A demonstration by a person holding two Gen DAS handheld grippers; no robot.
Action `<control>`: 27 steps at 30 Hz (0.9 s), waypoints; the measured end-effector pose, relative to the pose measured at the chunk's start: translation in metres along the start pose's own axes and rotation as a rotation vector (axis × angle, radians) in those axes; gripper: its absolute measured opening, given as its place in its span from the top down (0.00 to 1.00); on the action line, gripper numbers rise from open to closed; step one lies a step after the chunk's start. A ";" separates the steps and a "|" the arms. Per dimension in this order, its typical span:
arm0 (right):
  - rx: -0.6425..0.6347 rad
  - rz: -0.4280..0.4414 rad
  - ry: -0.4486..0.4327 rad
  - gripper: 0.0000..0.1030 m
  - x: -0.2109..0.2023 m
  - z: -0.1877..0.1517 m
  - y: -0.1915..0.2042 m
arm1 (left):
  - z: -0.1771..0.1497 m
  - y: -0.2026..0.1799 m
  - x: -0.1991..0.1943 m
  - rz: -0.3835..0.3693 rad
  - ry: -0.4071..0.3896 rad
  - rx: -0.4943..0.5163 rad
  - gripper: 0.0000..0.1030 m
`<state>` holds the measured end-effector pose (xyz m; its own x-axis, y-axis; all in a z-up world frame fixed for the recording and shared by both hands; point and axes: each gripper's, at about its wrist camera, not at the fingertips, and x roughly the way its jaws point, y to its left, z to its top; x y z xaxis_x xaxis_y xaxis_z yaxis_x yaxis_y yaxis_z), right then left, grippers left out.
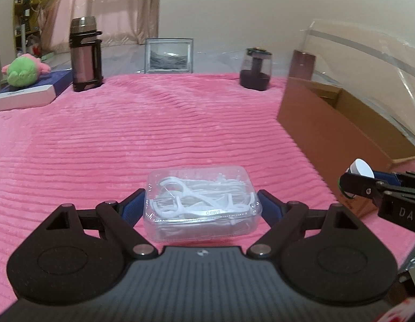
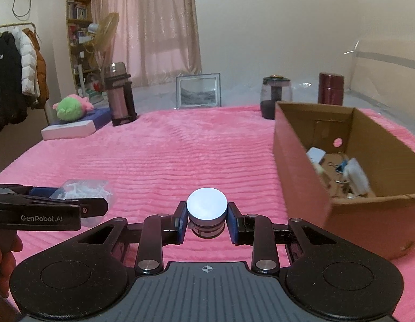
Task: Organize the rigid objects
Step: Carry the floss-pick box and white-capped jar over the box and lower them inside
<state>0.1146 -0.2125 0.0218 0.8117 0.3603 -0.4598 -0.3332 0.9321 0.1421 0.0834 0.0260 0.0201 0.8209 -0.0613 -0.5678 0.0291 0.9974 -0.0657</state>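
My left gripper (image 1: 200, 204) stands around a clear plastic box of white floss picks (image 1: 202, 204) on the pink blanket; its blue pads touch or nearly touch the box's sides. The box also shows in the right wrist view (image 2: 81, 187). My right gripper (image 2: 206, 218) is shut on a small round jar with a white lid (image 2: 206, 209), held just above the blanket, left of the open cardboard box (image 2: 301, 166). In the left wrist view the jar (image 1: 361, 167) and the right gripper (image 1: 355, 179) appear at the right.
The cardboard box (image 1: 328, 126) holds several small items (image 2: 349, 171). Along the blanket's far edge stand a thermos (image 1: 85, 53), a picture frame (image 1: 169, 55), a glass jar (image 1: 255, 68) and a maroon canister (image 2: 331, 88). A plush toy (image 1: 25, 68) lies on a book at far left.
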 end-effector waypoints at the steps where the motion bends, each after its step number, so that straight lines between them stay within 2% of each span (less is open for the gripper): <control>1: 0.001 -0.003 -0.004 0.74 -0.005 0.000 -0.002 | 0.000 -0.003 -0.003 -0.009 0.000 0.002 0.17; 13: 0.031 -0.065 -0.044 0.73 -0.056 -0.003 -0.035 | -0.003 -0.055 -0.027 -0.123 -0.014 0.064 0.18; 27: 0.102 -0.208 -0.074 0.73 -0.100 -0.009 -0.102 | 0.009 -0.140 -0.029 -0.310 -0.021 0.198 0.18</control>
<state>0.0628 -0.3440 0.0453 0.8919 0.1581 -0.4237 -0.1078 0.9842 0.1405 0.0605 -0.1117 0.0530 0.7670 -0.3633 -0.5288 0.3868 0.9195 -0.0706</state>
